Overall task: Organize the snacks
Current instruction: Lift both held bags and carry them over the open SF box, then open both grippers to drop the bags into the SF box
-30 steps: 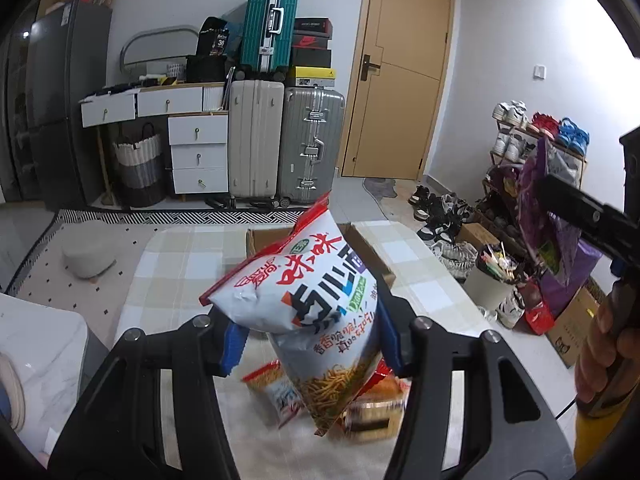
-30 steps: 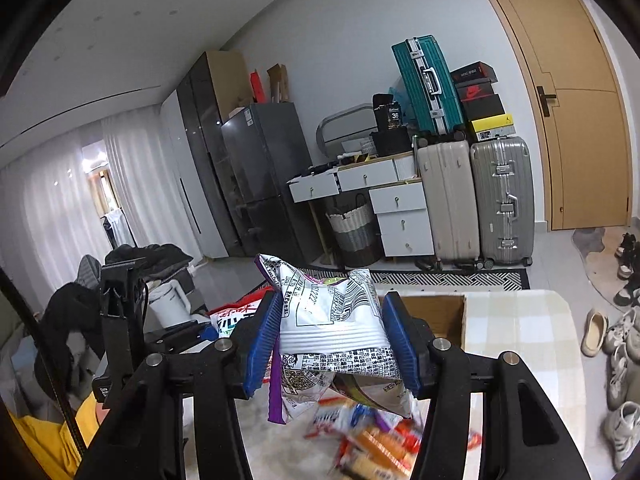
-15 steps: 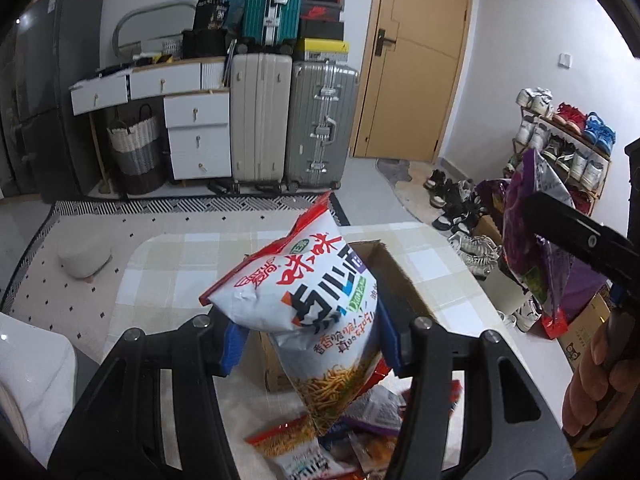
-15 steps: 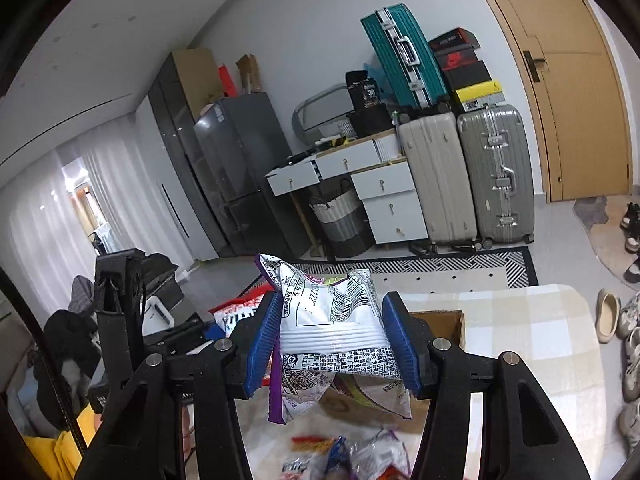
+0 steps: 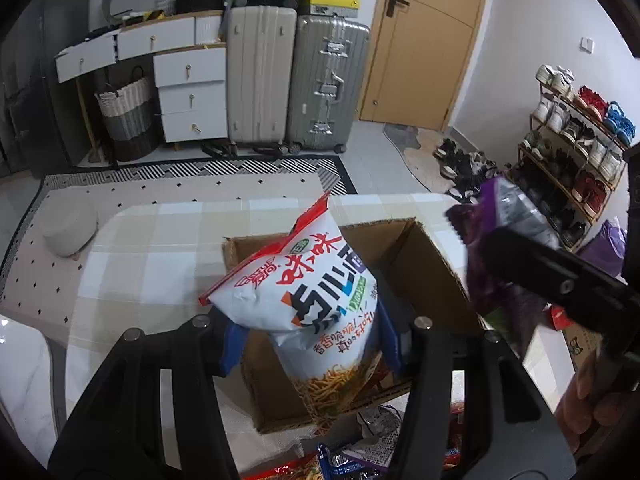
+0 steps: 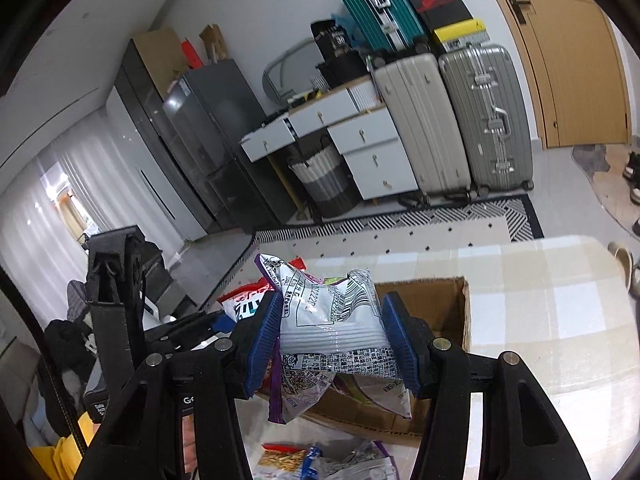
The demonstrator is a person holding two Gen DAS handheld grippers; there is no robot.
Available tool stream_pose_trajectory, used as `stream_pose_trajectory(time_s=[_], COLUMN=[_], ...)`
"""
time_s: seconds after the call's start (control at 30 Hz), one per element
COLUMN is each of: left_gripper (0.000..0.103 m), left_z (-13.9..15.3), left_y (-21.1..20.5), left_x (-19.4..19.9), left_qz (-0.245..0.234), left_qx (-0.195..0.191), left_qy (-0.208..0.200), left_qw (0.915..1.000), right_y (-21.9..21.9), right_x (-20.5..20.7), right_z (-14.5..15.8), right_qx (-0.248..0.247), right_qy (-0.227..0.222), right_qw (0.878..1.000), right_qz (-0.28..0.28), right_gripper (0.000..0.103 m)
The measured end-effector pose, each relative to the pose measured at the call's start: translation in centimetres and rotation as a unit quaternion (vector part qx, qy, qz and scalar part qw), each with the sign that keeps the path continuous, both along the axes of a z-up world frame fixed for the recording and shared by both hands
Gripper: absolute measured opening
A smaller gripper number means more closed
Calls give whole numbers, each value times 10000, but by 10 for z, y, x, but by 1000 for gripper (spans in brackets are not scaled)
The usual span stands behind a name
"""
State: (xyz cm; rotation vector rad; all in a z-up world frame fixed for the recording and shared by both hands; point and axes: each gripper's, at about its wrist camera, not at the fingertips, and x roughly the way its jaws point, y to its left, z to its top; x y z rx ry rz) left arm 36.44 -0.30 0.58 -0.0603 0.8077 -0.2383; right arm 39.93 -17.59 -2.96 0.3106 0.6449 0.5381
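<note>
A white snack bag point(image 5: 304, 304) is clamped in the left gripper point(image 5: 312, 340) above the cardboard box point(image 5: 420, 256). A purple-edged packet point(image 6: 328, 332) is gripped by the right gripper point(image 6: 332, 340), apparently over the same box.

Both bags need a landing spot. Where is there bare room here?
Free: the cardboard box interior, and the checked tablecloth left of and beyond it, also to its right. Crowded: the near edge, where loose snack packets pile up.

The right gripper point(image 6: 334, 340) clamped a silver-and-purple snack packet point(image 6: 328, 328) between its blue pads, above an open cardboard box point(image 6: 440, 300) on the checked tablecloth point(image 6: 552, 320); loose snack packets point(image 6: 320, 460) lay nearer the camera
</note>
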Motion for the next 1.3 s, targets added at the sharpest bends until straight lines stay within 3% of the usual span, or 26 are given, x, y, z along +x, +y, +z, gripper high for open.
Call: stream_pose_trajectory(time_s=[0.23, 0.53, 1.03, 1.17, 1.3], left_gripper=[51, 51, 54, 68, 68], left_z=[-35, -60, -78, -77, -74], left_y=[-9, -11, -14, -11, -7], left_x=[34, 60, 52, 53, 46], left_qz=[-48, -41, -73, 24, 69], left_qx=[96, 156, 279, 307, 257], left_qy=[189, 342, 409, 380, 330], left_qw=[9998, 9993, 9987, 9988, 9991], right_y=[2, 3, 0, -1, -2], right_x=[17, 19, 22, 21, 21], right_z=[-37, -53, -71, -74, -75], right_qx=[-61, -111, -173, -160, -189], right_qy=[317, 486, 818, 865, 915], right_qw=[9995, 9988, 9964, 9960, 9955], right_qz=[-12, -8, -106, -132, -154], right_gripper=[54, 54, 54, 54, 54])
